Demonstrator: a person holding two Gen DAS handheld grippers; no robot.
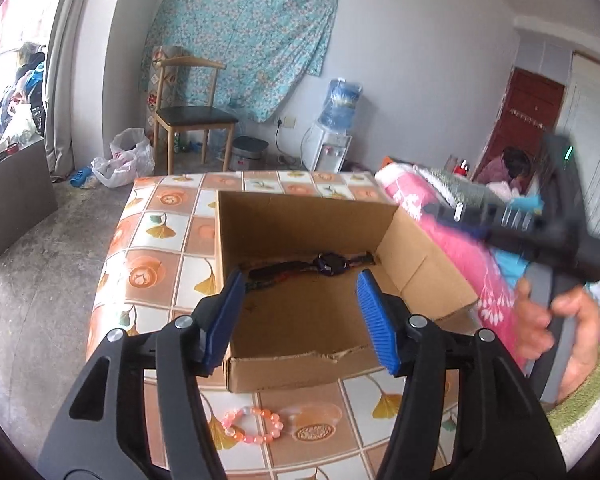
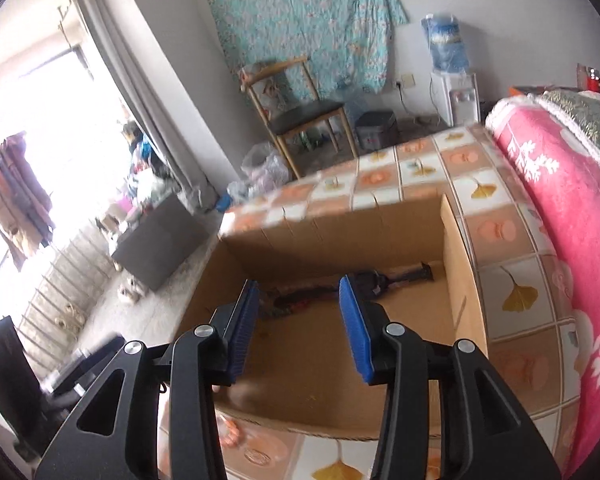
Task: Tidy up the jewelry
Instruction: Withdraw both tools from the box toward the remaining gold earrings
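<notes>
An open cardboard box (image 1: 416,256) (image 2: 458,276) stands on the tiled table. A dark watch with a braided strap (image 1: 332,263) (image 2: 370,280) lies stretched along the box floor by the far wall. My left gripper (image 1: 302,280) hovers above the near part of the box, jaws open, nothing between the blue pads. My right gripper (image 2: 298,290) also hangs over the box, open and empty; in the left wrist view its black body shows at the right with a hand on it. A pink bead bracelet (image 1: 252,426) (image 2: 230,432) lies on the table in front of the box.
The table (image 1: 160,236) (image 2: 496,232) has an orange and white leaf pattern. A pink blanket (image 1: 464,256) (image 2: 556,208) borders its right side. On the floor beyond stand a wooden chair (image 1: 192,116), a water dispenser (image 1: 334,136), plastic bags and a grey cabinet (image 1: 12,200).
</notes>
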